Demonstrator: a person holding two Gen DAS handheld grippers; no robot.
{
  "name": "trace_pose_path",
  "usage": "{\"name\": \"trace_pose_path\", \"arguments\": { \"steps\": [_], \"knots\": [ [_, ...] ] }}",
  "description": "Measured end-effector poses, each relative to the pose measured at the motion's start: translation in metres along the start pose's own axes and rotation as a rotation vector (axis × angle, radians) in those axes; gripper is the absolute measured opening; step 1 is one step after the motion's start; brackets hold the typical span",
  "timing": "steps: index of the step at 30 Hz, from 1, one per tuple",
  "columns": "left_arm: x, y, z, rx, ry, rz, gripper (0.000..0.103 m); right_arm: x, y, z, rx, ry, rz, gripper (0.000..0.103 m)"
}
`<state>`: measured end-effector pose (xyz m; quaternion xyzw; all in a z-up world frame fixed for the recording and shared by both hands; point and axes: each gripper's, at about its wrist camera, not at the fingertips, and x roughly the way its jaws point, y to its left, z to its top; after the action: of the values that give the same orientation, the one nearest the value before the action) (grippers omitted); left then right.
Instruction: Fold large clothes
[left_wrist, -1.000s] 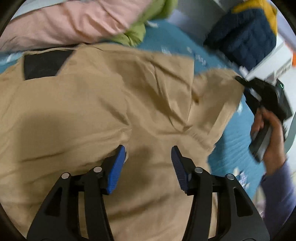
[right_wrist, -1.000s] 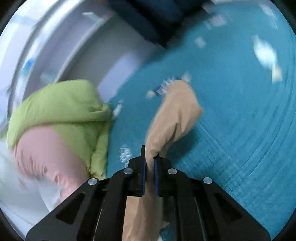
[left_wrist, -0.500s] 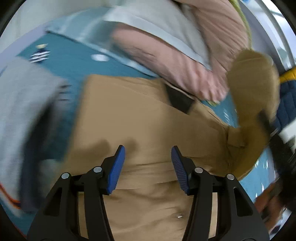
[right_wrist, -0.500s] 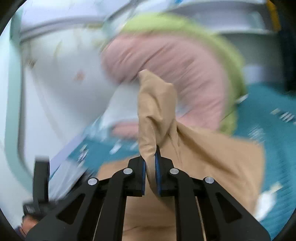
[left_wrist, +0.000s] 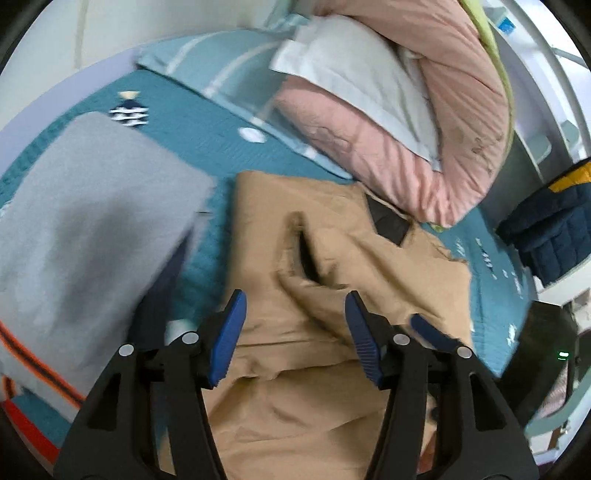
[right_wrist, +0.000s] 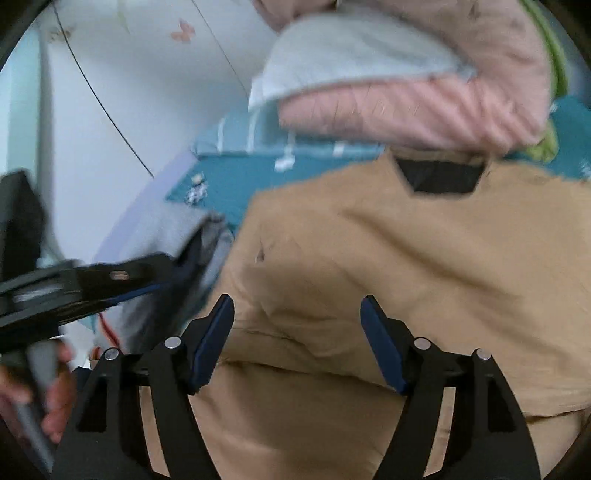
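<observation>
Tan fabric fills the centre of the left wrist view: the tan garment (left_wrist: 332, 258) lies spread on the teal bed cover (left_wrist: 207, 133), its black neck patch (left_wrist: 389, 223) pointing toward the pink quilt (left_wrist: 424, 140) at the head of the bed. A sleeve is laid across the body of the garment, leaving a dark fold gap. The left gripper (left_wrist: 295, 332) hangs over the lower part of the garment, its jaws opening, blue pads apart, no cloth pinched between them. A grey garment (left_wrist: 85, 221) with an orange stripe lies just beside the tan one on the left. A dark blue quilted item (left_wrist: 554, 229) sits at the right edge, well apart.

Right wrist view: the right gripper (right_wrist: 297, 343) is over the same tan garment (right_wrist: 406, 258), jaws opening wide, with cloth beneath but none clamped between the pads. The black neck patch (right_wrist: 439, 177) sits at the top, touching the pink quilt (right_wrist: 424, 99). At the left, a person's hand (right_wrist: 48, 387) holds the left gripper's handle, beside the grey garment (right_wrist: 166, 229).
</observation>
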<state>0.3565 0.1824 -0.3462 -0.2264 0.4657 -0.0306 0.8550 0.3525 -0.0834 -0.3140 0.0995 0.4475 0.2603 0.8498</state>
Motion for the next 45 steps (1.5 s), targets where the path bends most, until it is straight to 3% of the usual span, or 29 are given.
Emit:
{"name": "trace_pose_path", "arguments": {
  "steps": [3,6,8,10,11,14,17,22,25,27,28,31,33,37,39,41,45],
  "knots": [
    [0.021,-0.028,0.005,0.068,0.036,-0.043,0.057,-0.021,-0.047,0.012,0.116,-0.018,-0.062,0.068],
    [0.06,-0.051,0.007,0.091,0.135,-0.105,0.057,-0.023,-0.096,0.01,0.234,0.026,-0.135,0.067],
    [0.093,-0.058,0.004,0.11,0.216,-0.07,0.058,-0.012,-0.125,0.001,0.316,0.088,-0.166,0.067],
    [0.121,-0.054,0.0,0.104,0.283,-0.027,0.058,0.008,-0.153,-0.014,0.404,0.172,-0.147,0.066],
    [0.134,-0.048,-0.002,0.077,0.305,-0.04,0.058,0.011,-0.159,-0.019,0.41,0.172,-0.135,0.065],
    [0.126,-0.048,0.008,0.062,0.296,-0.079,0.058,0.007,-0.153,-0.015,0.373,0.186,-0.127,0.068],
    [0.096,-0.044,0.032,0.075,0.229,-0.13,0.058,-0.019,-0.154,0.002,0.379,0.137,-0.037,0.068],
    [0.085,-0.031,0.078,0.053,0.229,-0.11,0.058,-0.048,-0.192,0.045,0.39,0.055,-0.139,0.068],
    [0.074,-0.045,0.089,0.1,0.248,-0.217,0.062,-0.056,-0.215,0.059,0.422,0.033,-0.175,0.069],
    [0.075,-0.048,0.09,0.083,0.314,-0.344,0.076,-0.058,-0.23,0.064,0.452,0.047,-0.19,0.069],
    [0.076,-0.046,0.091,0.058,0.331,-0.364,0.076,-0.059,-0.234,0.065,0.461,0.05,-0.189,0.069],
    [0.078,-0.034,0.08,0.002,0.387,-0.327,0.076,-0.06,-0.231,0.063,0.456,0.05,-0.161,0.069],
    [0.082,-0.023,0.07,0.008,0.417,-0.2,0.076,-0.053,-0.227,0.062,0.457,0.056,-0.152,0.069],
    [0.068,-0.002,0.08,-0.057,0.288,-0.202,0.076,-0.04,-0.23,0.064,0.46,0.071,-0.179,0.069],
    [0.068,0.003,0.096,-0.069,0.22,-0.13,0.077,-0.038,-0.235,0.071,0.456,0.074,-0.214,0.069],
    [0.081,0.008,0.11,-0.057,0.208,-0.038,0.078,-0.033,-0.241,0.081,0.448,0.075,-0.253,0.069],
    [0.134,0.009,0.131,-0.016,0.297,0.174,0.078,-0.018,-0.262,0.096,0.485,0.099,-0.313,0.072]
  ]
}}
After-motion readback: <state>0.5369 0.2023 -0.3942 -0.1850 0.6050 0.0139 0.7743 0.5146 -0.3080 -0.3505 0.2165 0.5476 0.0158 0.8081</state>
